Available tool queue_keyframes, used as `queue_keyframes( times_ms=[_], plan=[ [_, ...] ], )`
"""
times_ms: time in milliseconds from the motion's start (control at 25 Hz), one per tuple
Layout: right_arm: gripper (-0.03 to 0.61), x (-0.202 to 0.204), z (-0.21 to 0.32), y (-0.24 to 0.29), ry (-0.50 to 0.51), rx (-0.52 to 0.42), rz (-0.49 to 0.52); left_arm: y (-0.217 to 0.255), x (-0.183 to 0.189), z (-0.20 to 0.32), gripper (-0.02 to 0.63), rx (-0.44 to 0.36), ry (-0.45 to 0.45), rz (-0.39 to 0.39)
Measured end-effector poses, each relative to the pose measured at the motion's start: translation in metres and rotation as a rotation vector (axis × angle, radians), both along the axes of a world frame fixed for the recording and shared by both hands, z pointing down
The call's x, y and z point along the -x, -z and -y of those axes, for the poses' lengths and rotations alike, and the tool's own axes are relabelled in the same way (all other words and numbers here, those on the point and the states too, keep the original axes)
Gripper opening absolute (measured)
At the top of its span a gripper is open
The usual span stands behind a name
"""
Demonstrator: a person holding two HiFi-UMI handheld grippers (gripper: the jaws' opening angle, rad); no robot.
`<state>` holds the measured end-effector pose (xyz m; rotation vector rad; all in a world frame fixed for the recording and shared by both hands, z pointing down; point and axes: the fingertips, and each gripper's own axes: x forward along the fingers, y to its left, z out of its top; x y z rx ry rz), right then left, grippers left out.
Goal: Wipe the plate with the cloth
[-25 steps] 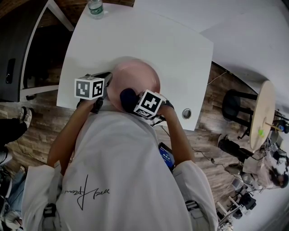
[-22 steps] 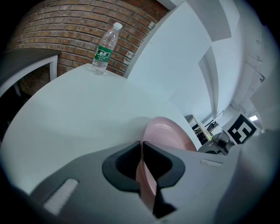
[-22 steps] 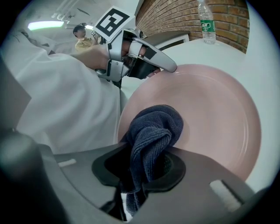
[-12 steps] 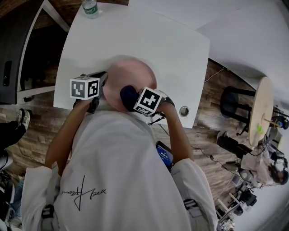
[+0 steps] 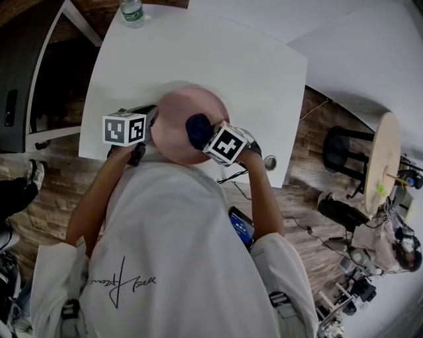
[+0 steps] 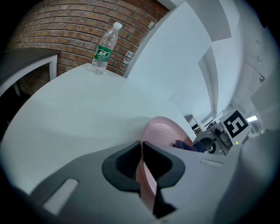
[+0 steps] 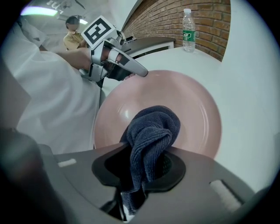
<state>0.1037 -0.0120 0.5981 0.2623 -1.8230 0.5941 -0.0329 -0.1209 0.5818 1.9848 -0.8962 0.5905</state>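
A pink plate (image 5: 177,124) is held over the near edge of the white table (image 5: 198,53). My left gripper (image 6: 141,164) is shut on the plate's (image 6: 162,131) left rim, seen edge-on between the jaws. My right gripper (image 7: 141,168) is shut on a dark blue cloth (image 7: 151,131), which presses on the plate (image 7: 192,105) face. In the head view the cloth (image 5: 197,129) lies on the plate's right half, just ahead of the right gripper (image 5: 213,136). The left gripper (image 5: 151,120) sits at the plate's left edge.
A plastic water bottle (image 5: 132,12) stands at the table's far left corner, also in the left gripper view as bottle (image 6: 104,49). A round grommet (image 5: 269,162) is near the table's right front edge. A stool (image 5: 344,150) and a round wooden table (image 5: 383,168) stand to the right.
My right gripper has slid the cloth rightward and farther onto the plate. The left gripper and plate have stayed nearly still since half a second ago.
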Motion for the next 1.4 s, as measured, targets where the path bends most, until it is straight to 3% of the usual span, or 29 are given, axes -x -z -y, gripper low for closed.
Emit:
queue_keyframes(
  times_ms=[840, 1240, 1400],
  plan=[
    [0.103, 0.007, 0.041, 0.002, -0.186, -0.237, 0.022, 0.005, 0.004, -0.002, 0.042, -0.014, -0.001, 0.011],
    [0.103, 0.011, 0.048, 0.007, -0.248, -0.292, 0.047, 0.018, 0.009, -0.003, 0.097, -0.058, 0.005, 0.004],
    [0.103, 0.012, 0.054, 0.019, -0.277, -0.313, 0.086, 0.036, 0.01, 0.006, 0.097, -0.123, 0.014, 0.01]
  ],
)
